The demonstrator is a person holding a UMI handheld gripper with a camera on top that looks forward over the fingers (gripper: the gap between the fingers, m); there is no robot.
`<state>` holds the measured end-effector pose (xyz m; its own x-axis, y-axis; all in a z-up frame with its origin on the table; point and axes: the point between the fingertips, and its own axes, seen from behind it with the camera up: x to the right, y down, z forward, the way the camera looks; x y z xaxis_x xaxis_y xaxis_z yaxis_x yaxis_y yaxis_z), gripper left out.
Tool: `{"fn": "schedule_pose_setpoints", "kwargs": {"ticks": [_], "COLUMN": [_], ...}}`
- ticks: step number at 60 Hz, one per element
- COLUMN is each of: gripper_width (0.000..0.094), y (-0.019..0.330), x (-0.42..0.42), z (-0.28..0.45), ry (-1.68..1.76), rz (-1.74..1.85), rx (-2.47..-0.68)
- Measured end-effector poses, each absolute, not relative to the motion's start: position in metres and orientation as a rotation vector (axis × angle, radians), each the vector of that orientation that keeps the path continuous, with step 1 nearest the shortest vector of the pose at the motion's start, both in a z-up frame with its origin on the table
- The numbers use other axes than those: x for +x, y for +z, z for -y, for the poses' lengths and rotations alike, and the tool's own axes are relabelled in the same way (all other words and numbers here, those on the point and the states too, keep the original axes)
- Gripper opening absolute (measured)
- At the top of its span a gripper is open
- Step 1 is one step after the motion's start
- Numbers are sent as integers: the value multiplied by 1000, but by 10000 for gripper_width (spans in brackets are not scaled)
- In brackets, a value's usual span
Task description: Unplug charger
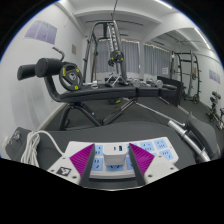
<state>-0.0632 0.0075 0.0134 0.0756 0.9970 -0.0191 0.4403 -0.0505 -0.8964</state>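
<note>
Gym room, seen along the gripper (111, 170).

1. White cable (33, 150): coiled loosely on the dark floor at about 8 o'clock from the fingers, lying left of the power strip.
2. Weight bench (85, 97): black padded seat and back with a yellow-and-black adjustment hub, at about 11 o'clock, well beyond the fingers; dark frame legs reach down to the floor.
3. Gripper fingers: two, each with a magenta pad (82, 159) patterned with white triangles. They stand closed in on a white block set between them, with little or no gap showing at either side; whether both pads actually press on it cannot be told.
4. Charger (111, 160): the white block, sitting on the power strip directly between the fingertips, apparently seated in a socket.
5. Power strip (152, 152): white, long body with blue-tinted sockets, lying on the floor across the fingers, its visible end extending to about 3 o'clock.
6. Cable machine (113, 55): grey upright frame with hanging handle, at 12 o'clock, behind the bench.
7. Rack (184, 78): dark metal frame against the curtained windows, at about 2 o'clock, far off.
</note>
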Motion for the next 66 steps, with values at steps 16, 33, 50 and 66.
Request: {"fn": "schedule_pose_setpoints", "kwargs": {"ticks": [16,33,50,66], "gripper_width": [177,175,176,207], "y": [32,231,126,15], "x": [-68,-54,-26,-35], "z": [-13,-96,-206,-227], "ry": [987,1079,796,679], "rz": [1427,1253,1394,1511], "rx": [-1584,-1479,-1650,-1800]}}
